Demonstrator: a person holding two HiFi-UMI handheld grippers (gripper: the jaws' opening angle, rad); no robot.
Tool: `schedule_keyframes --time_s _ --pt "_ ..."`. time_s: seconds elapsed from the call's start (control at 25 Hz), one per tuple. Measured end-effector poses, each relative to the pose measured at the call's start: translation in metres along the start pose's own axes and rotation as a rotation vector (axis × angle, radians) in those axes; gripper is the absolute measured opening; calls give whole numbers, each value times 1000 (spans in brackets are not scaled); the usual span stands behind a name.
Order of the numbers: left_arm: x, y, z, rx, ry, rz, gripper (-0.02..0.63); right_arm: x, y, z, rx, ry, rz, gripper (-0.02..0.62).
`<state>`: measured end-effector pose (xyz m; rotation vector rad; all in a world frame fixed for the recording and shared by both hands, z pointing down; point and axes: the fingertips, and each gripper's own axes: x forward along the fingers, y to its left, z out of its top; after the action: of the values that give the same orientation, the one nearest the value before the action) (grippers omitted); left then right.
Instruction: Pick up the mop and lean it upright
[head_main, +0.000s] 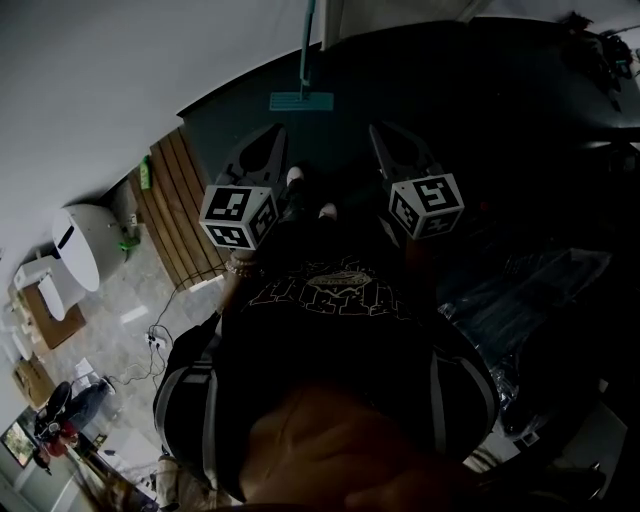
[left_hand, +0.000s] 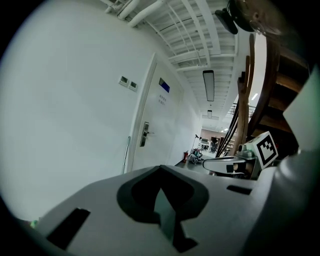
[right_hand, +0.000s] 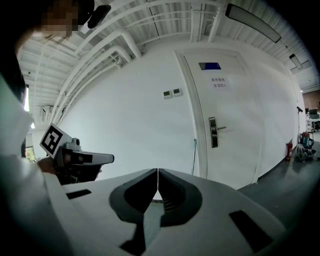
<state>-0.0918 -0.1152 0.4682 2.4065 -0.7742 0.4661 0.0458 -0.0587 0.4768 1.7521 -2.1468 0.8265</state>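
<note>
Wooden slat panel (head_main: 183, 205) lies on the floor at far left. Left gripper (head_main: 273, 140): claw pressed together, nothing in it, held just short of the mop. Mop (head_main: 301, 99) stands upright, teal head on the dark floor, handle against the white wall beside a door (right_hand: 227, 117). Right gripper (head_main: 381, 135): claw pressed together, empty.

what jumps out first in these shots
The left gripper and right gripper point forward side by side in front of the person, each with a marker cube, both shut and empty. Beyond them a teal mop stands against the white wall, head down at the dark floor.
</note>
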Motion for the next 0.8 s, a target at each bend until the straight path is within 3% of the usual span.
schedule_keyframes --time_s 0.8 --pt "22 -30 14 128 -21 -125 46 -19 -10 16 8 -141 -86 20"
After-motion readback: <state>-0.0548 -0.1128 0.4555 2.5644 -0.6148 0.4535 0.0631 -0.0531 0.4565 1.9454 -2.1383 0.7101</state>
